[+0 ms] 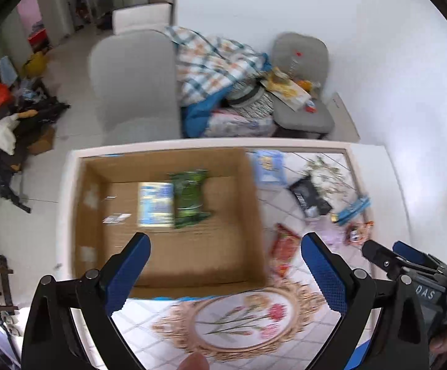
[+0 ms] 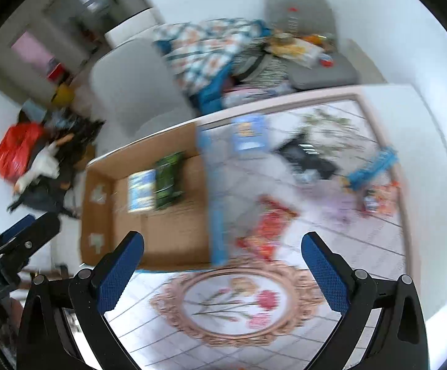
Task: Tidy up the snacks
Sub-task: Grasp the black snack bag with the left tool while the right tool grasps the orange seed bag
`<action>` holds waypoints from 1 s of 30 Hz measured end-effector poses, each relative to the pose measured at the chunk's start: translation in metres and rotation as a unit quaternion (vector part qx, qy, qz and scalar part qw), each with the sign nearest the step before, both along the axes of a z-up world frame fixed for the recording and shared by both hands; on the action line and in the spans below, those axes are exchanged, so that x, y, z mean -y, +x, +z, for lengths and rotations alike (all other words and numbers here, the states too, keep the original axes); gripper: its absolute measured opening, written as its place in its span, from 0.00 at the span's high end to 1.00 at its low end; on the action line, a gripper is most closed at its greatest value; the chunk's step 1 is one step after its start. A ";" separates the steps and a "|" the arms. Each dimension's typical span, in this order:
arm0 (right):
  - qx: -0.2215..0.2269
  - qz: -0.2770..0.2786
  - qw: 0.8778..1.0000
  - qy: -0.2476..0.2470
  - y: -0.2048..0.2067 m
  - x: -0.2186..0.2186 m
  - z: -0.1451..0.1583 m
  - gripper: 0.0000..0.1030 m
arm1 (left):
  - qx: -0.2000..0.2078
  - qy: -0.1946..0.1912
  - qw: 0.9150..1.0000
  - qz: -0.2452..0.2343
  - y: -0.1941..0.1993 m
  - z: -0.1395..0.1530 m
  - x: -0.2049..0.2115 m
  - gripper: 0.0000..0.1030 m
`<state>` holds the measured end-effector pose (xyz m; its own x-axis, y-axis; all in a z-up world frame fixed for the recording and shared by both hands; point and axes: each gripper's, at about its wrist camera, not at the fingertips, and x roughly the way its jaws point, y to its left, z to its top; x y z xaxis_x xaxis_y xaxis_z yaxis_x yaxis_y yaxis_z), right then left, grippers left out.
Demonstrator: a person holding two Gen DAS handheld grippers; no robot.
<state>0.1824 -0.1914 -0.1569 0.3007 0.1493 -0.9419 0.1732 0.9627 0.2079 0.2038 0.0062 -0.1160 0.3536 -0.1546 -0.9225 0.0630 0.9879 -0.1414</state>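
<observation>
Blurred red packet (image 2: 266, 231) — label unreadable — beside cardboard box (image 2: 174, 240).

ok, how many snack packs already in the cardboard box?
2: a blue pack lying flat mid-floor of the cardboard box, and a green pack touching its right edge. Near wall may hide more.

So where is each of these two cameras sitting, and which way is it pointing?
Left wrist: on the left gripper, facing down over the cardboard box; open fingers and a fingertip show.
Right wrist: on the right gripper, facing the table; open fingers show.
Shared: box, green packet, red packet.
</observation>
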 end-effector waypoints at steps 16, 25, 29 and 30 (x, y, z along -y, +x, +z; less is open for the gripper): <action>-0.171 -0.176 0.968 0.054 0.054 0.269 -0.178 0.00 | -0.226 0.018 0.973 -0.050 0.122 -0.187 0.205 0.03; -0.207 -0.347 0.883 0.238 0.012 0.295 -0.262 0.08 | -0.319 0.020 0.948 -0.003 0.158 -0.268 0.217 0.03; -0.204 -0.378 0.861 0.274 0.007 0.292 -0.279 0.26 | -0.345 0.009 0.938 0.019 0.160 -0.289 0.216 0.03; -0.200 -0.378 0.858 0.284 0.009 0.289 -0.280 0.36 | -0.348 0.005 0.937 0.022 0.160 -0.292 0.218 0.03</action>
